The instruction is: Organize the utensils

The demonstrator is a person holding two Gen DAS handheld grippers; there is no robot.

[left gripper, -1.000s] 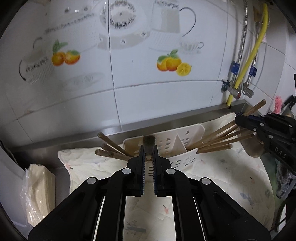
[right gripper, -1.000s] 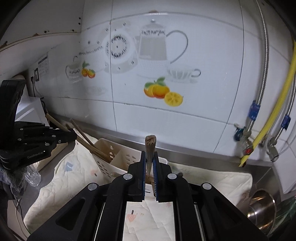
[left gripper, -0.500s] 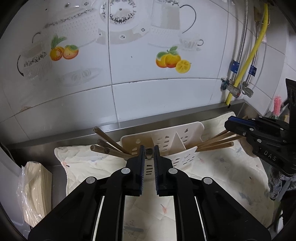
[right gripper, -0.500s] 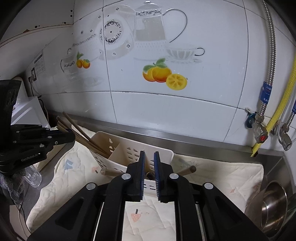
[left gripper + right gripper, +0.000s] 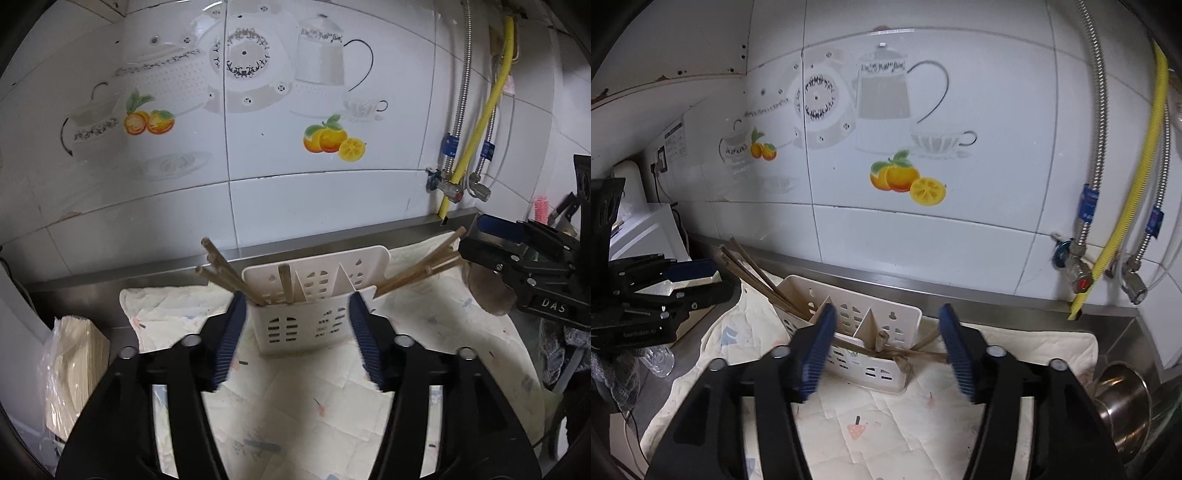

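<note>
We have just let go: both the left hand-held gripper (image 5: 295,336) and right hand-held gripper (image 5: 886,347) are opening, nothing between them. Chopsticks (image 5: 225,271) stand in the white caddy (image 5: 314,317) on the surface. Next, we likely seek remaining utensils.

Utensil holder (image 5: 314,295) stands on quilted mat (image 5: 295,406), close before tiled wall (image 5: 258,206); little room behind it. Chopsticks (image 5: 221,269) fan out to left of holder, second bundle (image 5: 421,266) to right, so both flanks blocked for you. Mat in front of holder is bare. Steel pot (image 5: 1123,395) closes right corner, paper stack (image 5: 74,354) closes left edge.
</note>
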